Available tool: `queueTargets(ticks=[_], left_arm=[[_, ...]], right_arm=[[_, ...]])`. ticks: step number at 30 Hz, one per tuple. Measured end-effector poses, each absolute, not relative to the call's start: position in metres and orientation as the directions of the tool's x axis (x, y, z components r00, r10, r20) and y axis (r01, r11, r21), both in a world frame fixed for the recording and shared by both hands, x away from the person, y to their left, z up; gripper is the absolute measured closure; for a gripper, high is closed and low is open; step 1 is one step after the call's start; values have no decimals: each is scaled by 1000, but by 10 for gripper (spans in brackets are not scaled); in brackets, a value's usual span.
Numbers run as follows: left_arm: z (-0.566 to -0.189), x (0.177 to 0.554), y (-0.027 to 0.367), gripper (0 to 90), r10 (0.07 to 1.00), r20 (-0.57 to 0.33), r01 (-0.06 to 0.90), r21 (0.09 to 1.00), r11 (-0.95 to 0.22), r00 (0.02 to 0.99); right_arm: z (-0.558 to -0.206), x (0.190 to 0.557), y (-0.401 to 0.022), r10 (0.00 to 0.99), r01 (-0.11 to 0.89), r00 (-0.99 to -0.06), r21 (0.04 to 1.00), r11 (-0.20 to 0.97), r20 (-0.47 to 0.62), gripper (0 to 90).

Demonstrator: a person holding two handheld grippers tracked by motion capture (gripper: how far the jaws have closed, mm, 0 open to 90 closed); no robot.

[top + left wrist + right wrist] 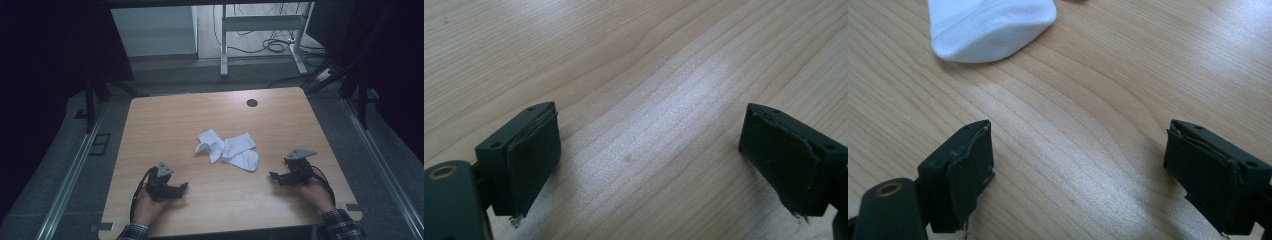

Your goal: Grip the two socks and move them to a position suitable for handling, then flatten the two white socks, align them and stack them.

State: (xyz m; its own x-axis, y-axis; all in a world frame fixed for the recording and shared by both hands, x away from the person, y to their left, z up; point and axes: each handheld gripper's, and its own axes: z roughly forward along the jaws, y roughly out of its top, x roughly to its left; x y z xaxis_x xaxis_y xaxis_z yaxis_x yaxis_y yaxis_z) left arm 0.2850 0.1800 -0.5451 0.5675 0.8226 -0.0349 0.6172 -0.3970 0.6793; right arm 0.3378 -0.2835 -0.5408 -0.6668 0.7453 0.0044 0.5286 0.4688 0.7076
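We counted two white socks (pixel 229 149) lying crumpled near the middle of the tabletop (pixel 165 120), one overlapping the other, with the left one (pixel 210 144) folded over on itself and the right one (pixel 242 152) pointing its rounded end toward the near right. In the right gripper view that rounded end (pixel 990 27) lay beyond the jaws, apart from them. We saw two grippers, one in each hand, both low over the near part of the tabletop. The right gripper (pixel 274 176) sat near the socks, to their right and nearer the person; its jaws stood wide with nothing but bare wood between them. The left gripper (pixel 183 186) sat farther from the socks, to their near left, its jaws likewise wide and empty. One dark round hole (pixel 252 103) marked the far edge of the tabletop.
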Motion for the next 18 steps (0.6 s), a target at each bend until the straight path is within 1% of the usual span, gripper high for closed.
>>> queueTargets(ticks=[13, 18], left_arm=[[-545, 285, 180, 97, 823, -35, 617, 679, -397, 567], [-545, 285, 180, 97, 823, -36, 617, 680, -395, 567]], right_arm=[[-541, 338, -283, 745, 528, -667, 709, 468, 6, 113], [-540, 339, -283, 733, 524, -680, 701, 483, 3, 94]])
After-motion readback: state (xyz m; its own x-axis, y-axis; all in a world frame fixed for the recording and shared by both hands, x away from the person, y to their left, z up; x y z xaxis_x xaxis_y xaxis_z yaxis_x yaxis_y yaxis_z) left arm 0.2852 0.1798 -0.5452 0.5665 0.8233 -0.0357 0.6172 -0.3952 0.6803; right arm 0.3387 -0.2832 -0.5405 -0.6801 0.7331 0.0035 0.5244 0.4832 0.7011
